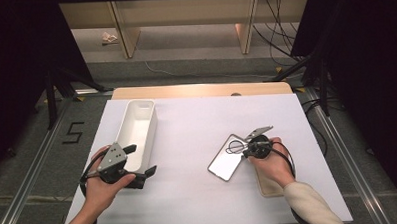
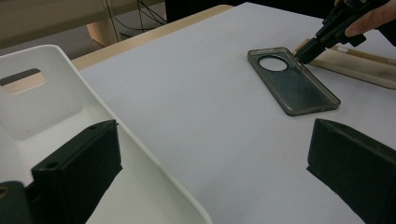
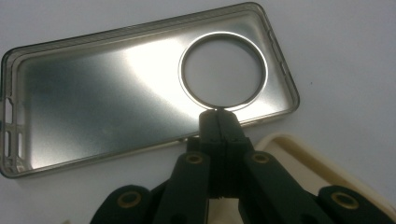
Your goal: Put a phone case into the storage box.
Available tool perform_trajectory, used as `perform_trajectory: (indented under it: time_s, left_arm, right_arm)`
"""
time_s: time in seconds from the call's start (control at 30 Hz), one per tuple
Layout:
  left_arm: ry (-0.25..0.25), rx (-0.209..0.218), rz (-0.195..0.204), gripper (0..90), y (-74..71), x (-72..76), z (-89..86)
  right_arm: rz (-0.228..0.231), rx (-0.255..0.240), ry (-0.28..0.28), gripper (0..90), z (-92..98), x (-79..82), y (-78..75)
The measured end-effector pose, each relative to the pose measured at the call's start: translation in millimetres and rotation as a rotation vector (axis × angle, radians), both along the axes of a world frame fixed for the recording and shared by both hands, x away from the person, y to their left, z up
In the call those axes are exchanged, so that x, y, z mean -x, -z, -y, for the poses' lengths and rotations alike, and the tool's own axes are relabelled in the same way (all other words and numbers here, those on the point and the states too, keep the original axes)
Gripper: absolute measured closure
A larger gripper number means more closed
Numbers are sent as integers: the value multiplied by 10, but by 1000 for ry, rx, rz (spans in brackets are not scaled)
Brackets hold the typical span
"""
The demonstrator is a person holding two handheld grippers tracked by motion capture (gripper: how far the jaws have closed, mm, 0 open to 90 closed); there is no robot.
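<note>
Right tongs [image 3: 218,119] together, tips on phone case [image 3: 140,88] rim; left tongs [image 2: 210,172] apart astride bin wall [image 2: 140,158].

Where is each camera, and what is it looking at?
High view: above the table's near side, looking down; both forearms, hands, hand-held grippers.
Left gripper view: between open jaws straddling the white bin's wall, facing the clear phone case.
Right gripper view: behind shut jaws touching that case.
All three share the case.
</note>
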State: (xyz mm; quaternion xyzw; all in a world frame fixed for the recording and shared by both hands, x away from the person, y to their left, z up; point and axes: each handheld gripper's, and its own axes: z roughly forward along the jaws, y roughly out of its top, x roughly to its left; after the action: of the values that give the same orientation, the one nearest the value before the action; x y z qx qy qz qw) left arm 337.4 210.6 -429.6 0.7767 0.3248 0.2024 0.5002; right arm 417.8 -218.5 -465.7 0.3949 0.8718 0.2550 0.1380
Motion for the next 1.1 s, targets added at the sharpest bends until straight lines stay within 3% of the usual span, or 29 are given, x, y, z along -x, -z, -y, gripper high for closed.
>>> perform_trajectory:
  time_s: [0.63, 1.1]
  left_arm:
    - [0, 1, -1, 22, 1, 0, -3]
    - [2, -1, 1, 23, 0, 2, -3]
  right_arm:
    - [22, 13, -2, 900, -216, -185, 15]
    - [27, 16, -6, 900, -304, -220, 14]
